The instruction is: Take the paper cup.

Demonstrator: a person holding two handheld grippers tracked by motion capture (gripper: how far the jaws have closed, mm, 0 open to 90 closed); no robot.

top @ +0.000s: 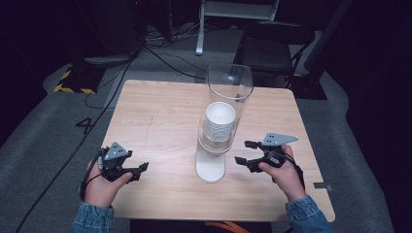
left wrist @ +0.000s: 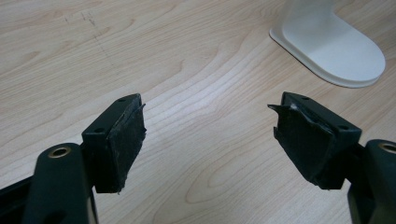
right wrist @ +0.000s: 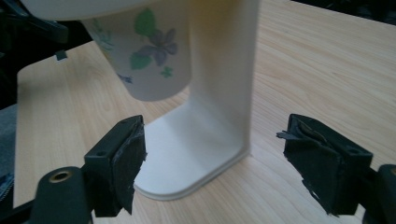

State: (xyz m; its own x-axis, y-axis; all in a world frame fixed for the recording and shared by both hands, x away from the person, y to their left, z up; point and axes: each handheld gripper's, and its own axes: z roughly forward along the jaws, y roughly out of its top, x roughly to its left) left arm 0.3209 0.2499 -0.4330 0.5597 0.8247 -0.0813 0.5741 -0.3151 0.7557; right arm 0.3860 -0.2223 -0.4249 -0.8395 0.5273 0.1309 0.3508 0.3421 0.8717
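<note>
The right gripper (right wrist: 212,172) is being held unclenched, nothing gripped, just before the cup dispenser's white stand (right wrist: 219,93); the left gripper (left wrist: 210,140) is being kept spread over bare table (left wrist: 140,56). The flowered paper cup (right wrist: 144,51) is hanging beneath the clear tube (top: 229,85). Judged risk: a skewed pull could tip the dispenser.

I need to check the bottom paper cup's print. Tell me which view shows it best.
The right gripper view: the bottom cup hangs close beneath the dispenser, its purple flowers and green leaves plain. The high view looks into the cup stack from above, through the clear tube. The left gripper view catches just the dispenser's white base.
</note>
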